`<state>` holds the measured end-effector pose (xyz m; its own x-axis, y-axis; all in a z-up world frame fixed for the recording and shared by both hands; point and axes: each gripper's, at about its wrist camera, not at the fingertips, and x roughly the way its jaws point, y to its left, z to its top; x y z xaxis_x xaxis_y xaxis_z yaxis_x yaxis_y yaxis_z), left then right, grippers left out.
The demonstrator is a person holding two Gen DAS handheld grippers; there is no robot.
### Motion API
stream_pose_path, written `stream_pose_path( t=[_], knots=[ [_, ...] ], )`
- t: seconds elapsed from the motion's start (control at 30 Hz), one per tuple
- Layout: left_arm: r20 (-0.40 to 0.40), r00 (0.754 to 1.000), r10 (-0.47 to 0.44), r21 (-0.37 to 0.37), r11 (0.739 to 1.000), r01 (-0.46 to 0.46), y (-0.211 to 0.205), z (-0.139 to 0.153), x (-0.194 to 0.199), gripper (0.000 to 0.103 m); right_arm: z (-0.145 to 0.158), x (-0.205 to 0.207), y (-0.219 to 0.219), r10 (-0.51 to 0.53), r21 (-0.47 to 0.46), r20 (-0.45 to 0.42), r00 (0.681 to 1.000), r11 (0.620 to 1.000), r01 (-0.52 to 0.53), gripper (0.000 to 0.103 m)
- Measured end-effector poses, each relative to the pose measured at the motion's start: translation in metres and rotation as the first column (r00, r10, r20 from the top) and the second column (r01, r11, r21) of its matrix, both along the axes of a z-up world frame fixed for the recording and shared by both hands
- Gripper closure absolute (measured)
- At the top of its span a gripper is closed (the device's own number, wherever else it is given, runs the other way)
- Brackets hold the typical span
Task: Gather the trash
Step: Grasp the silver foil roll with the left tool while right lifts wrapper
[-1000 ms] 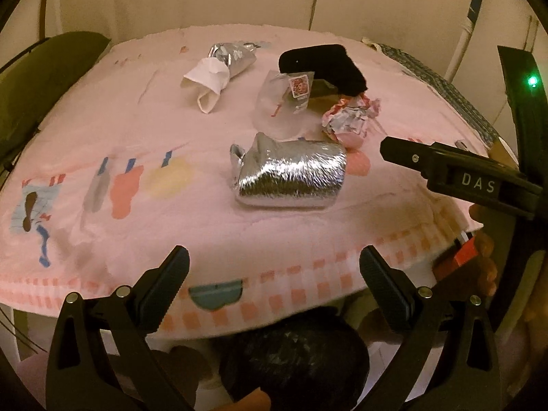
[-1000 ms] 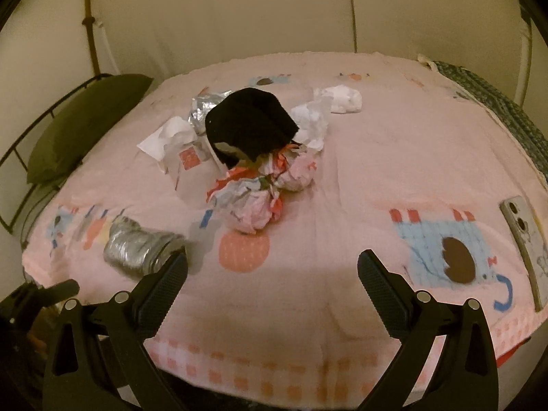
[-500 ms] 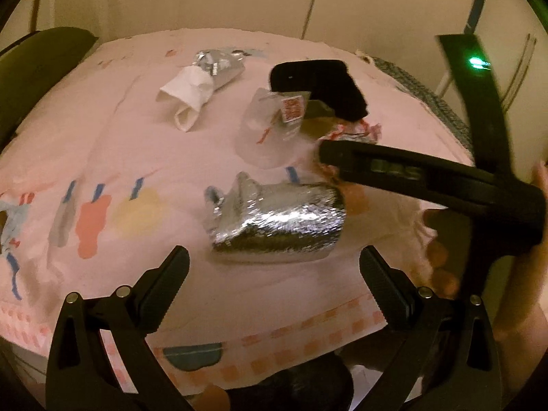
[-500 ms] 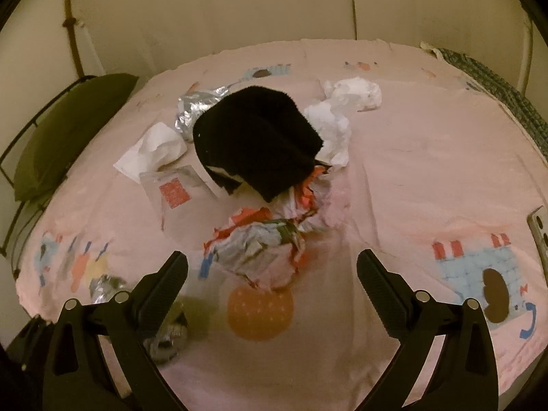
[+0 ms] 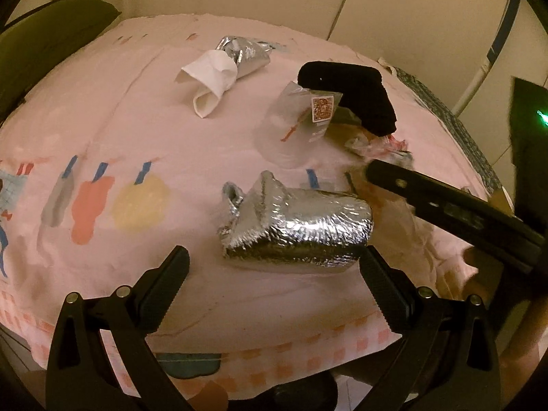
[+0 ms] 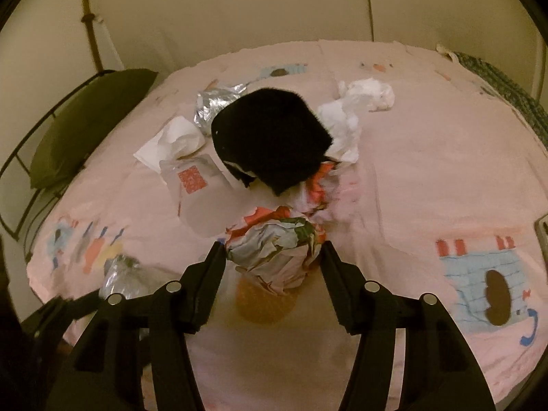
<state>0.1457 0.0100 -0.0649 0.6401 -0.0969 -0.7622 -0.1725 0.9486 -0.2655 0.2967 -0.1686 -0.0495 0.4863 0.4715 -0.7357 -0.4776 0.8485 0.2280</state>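
Trash lies on a pink printed bedspread (image 5: 137,137). A crumpled silver foil bag (image 5: 298,229) lies just ahead of my left gripper (image 5: 274,274), which is open and empty. My right gripper (image 6: 273,257) has its fingers closed in on both sides of a crumpled colourful paper wrapper (image 6: 277,243). Behind it lie a black cloth (image 6: 274,144), a clear packet with a red label (image 6: 191,178), a white tissue (image 6: 171,140), white crumpled paper (image 6: 366,96) and another foil piece (image 6: 212,106). The right gripper shows in the left wrist view (image 5: 445,202).
A dark green pillow (image 6: 78,126) sits at the bed's left by a metal rail. A phone (image 6: 543,233) lies at the right edge. The wall runs behind the bed. The bedspread's near edge drops off under my left gripper.
Both grippers moved forward over the bed. The right gripper's fingers narrowed from wide open onto the colourful wrapper. The left gripper came closer to the foil bag.
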Motion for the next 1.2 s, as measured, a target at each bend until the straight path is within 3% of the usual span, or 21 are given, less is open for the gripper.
stream_pose_path(
  t=[0.13, 0.17, 0.47, 0.87, 1.03, 1.2],
  knots=[
    [0.030, 0.999, -0.017, 0.035, 0.999, 0.016, -0.009, 0.000, 0.007, 0.010, 0.007, -0.006, -0.022, -0.001, 0.033, 0.012, 1.000, 0.999, 0.000, 0.050],
    [0.039, 0.999, -0.025, 0.047, 0.999, 0.024, -0.011, 0.001, 0.007, 0.026, 0.008, -0.006, -0.026, -0.002, 0.037, 0.014, 1.000, 0.999, 0.002, 0.050],
    [0.062, 0.993, -0.102, 0.139, 0.986, 0.092, -0.025, 0.005, -0.002, 0.027, 0.014, -0.010, -0.047, -0.010, 0.110, 0.003, 1.000, 0.994, 0.010, 0.050],
    [0.083, 0.989, -0.120, 0.131, 0.985, 0.109, -0.015, 0.016, -0.040, 0.027, 0.015, -0.045, -0.043, 0.054, 0.122, -0.013, 0.998, 0.991, -0.052, 0.050],
    [0.075, 0.988, -0.134, 0.139, 0.983, 0.123, -0.011, 0.018, -0.060, 0.027, 0.015, -0.075, -0.042, 0.092, 0.120, -0.009, 0.996, 0.989, -0.090, 0.050],
    [0.050, 0.991, -0.126, 0.101, 0.988, 0.121, -0.008, 0.015, -0.086, 0.027, 0.012, -0.110, -0.040, 0.137, 0.109, -0.011, 0.991, 0.985, -0.135, 0.050]
  ],
)
